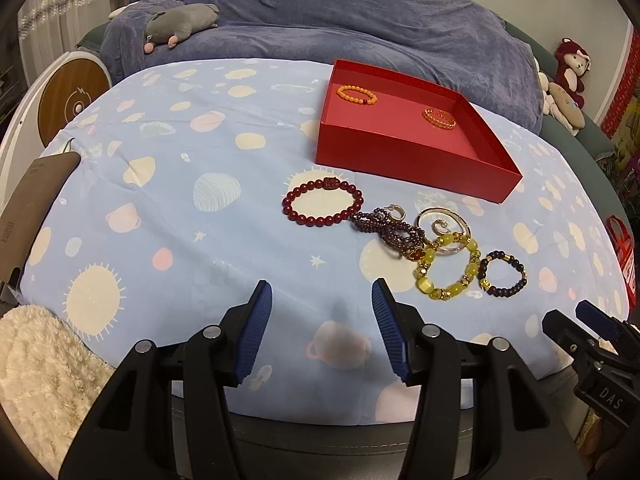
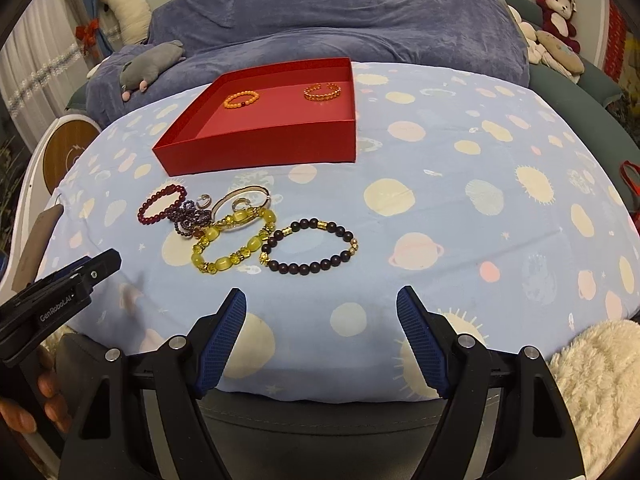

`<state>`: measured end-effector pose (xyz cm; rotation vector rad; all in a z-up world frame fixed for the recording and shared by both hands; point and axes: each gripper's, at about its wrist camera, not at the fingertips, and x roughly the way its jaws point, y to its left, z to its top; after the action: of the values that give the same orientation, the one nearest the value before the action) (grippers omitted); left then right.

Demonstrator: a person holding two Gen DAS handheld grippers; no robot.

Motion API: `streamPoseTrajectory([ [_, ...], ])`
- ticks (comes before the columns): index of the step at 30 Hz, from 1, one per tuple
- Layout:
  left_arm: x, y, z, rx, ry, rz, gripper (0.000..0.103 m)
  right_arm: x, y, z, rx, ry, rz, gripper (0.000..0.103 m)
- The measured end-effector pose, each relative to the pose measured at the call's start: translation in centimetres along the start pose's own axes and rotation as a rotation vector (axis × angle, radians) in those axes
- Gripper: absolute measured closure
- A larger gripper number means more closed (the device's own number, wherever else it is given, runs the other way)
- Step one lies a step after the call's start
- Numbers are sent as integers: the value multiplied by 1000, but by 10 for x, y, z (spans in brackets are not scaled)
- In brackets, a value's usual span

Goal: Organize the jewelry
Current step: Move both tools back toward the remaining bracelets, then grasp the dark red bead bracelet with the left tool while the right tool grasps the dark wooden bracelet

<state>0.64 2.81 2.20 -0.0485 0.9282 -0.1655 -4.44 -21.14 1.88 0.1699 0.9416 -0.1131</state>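
A red box [image 1: 408, 162] [image 2: 256, 148] on the blue patterned cloth holds an orange bead bracelet [image 1: 357, 94] [image 2: 241, 100] and a gold ring-like bracelet [image 1: 440, 117] [image 2: 322, 91]. In front of it lie a dark red bead bracelet [image 1: 323, 202] [image 2: 162, 204], a purple bead strand [image 1: 394, 230] [image 2: 190, 218], a silver bangle [image 1: 442, 224] [image 2: 242, 198], a yellow bead bracelet [image 1: 450, 266] [image 2: 234, 246] and a dark bead bracelet [image 1: 503, 273] [image 2: 310, 246]. My left gripper [image 1: 322, 298] hovers open near the cloth's front edge, empty. My right gripper [image 2: 320, 300] stands open and empty, just before the dark bracelet.
A blue-grey blanket [image 1: 320, 12] with a grey plush mouse [image 1: 180, 24] lies behind the table. Plush toys [image 2: 556, 12] sit at the far right. A cream fluffy throw [image 1: 44, 368] [image 2: 600, 380] lies by the front edge. A round wooden-faced device [image 1: 72, 100] stands at left.
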Motion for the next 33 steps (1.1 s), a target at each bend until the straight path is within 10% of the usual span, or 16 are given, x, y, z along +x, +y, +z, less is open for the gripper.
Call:
streamPoseTrajectory([
  [21, 13, -5, -4, 25, 28, 20, 52, 44, -4, 20, 33, 36, -74, 31],
  [33, 15, -1, -6, 7, 33, 30, 52, 74, 0, 33, -13, 95, -89, 54],
])
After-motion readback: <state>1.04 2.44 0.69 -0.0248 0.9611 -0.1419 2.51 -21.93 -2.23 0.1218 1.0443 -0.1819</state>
